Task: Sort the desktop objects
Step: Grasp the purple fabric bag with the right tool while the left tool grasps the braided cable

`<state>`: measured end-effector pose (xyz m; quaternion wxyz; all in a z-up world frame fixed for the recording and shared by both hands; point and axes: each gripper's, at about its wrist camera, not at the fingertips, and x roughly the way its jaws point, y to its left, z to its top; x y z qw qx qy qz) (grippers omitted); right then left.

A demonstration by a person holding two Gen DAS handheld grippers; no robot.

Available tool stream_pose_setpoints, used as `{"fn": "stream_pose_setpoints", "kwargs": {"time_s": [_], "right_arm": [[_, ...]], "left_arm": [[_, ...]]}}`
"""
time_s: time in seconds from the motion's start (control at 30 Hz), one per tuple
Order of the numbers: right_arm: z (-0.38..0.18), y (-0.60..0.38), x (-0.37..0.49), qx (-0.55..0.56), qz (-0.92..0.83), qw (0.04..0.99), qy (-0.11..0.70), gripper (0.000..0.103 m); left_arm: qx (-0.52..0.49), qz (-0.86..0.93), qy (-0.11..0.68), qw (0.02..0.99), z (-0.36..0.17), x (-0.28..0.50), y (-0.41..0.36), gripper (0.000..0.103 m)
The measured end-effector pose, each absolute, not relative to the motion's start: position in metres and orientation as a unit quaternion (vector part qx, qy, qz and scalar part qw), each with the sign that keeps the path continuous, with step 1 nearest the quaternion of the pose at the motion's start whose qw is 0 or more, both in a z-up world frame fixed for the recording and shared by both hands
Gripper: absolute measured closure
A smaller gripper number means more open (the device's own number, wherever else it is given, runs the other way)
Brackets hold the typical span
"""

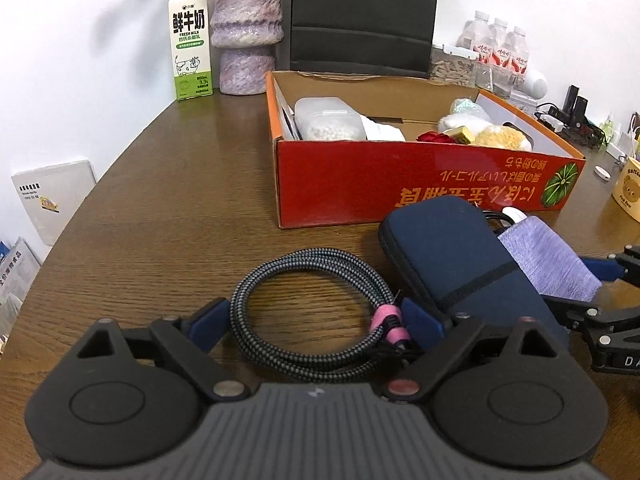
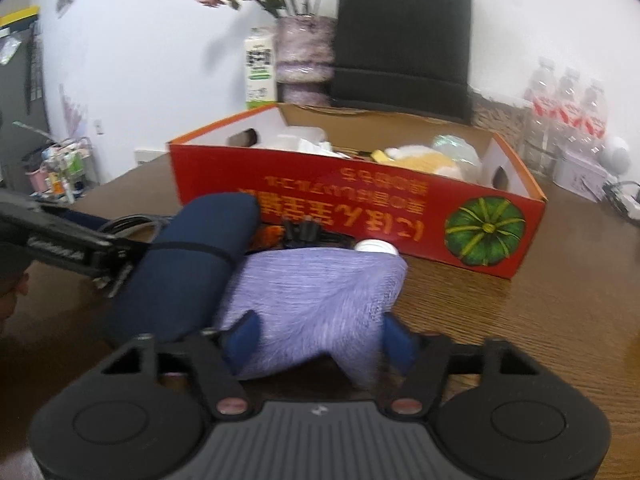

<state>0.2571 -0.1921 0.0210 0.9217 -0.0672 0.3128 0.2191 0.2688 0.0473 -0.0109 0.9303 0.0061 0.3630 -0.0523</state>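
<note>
Background items, rear of worktop

Milk carton stands touching a purple vase of flowers; black paper bag just beside, behind the box. Three water bottles at right rear; bear mug at right edge.

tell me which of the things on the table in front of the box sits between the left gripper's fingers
The coiled braided cable with the pink band: the left gripper straddles it with open fingers. The navy case lies to its right, and the purple cloth is at the right gripper.
</note>
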Motion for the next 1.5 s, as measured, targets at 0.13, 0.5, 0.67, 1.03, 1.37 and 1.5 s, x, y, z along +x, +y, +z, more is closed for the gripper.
{"fn": "stream_pose_setpoints", "kwargs": {"time_s": [0.13, 0.5, 0.67, 1.03, 1.37, 1.5], "right_arm": [[0.023, -0.181, 0.246, -0.087, 0.239, 0.919, 0.301, 0.088], [0.030, -0.191, 0.238, -0.060, 0.233, 0.925, 0.292, 0.097], [0.037, -0.203, 0.237, -0.047, 0.221, 0.932, 0.283, 0.098], [0.038, -0.211, 0.238, -0.041, 0.211, 0.934, 0.285, 0.098], [0.031, -0.213, 0.241, -0.036, 0.210, 0.930, 0.300, 0.098], [0.028, -0.212, 0.242, -0.036, 0.210, 0.928, 0.306, 0.098]], "left_arm": [[0.016, -0.050, 0.359, 0.932, -0.010, 0.264, 0.045, 0.010], [0.026, -0.052, 0.352, 0.934, -0.009, 0.251, 0.042, 0.013], [0.025, -0.049, 0.352, 0.935, -0.008, 0.246, 0.043, 0.013], [0.025, -0.058, 0.359, 0.931, -0.007, 0.241, 0.046, 0.011], [0.056, -0.077, 0.362, 0.927, -0.006, 0.244, 0.036, 0.000], [0.082, -0.082, 0.370, 0.922, -0.014, 0.247, 0.032, 0.000]]}}
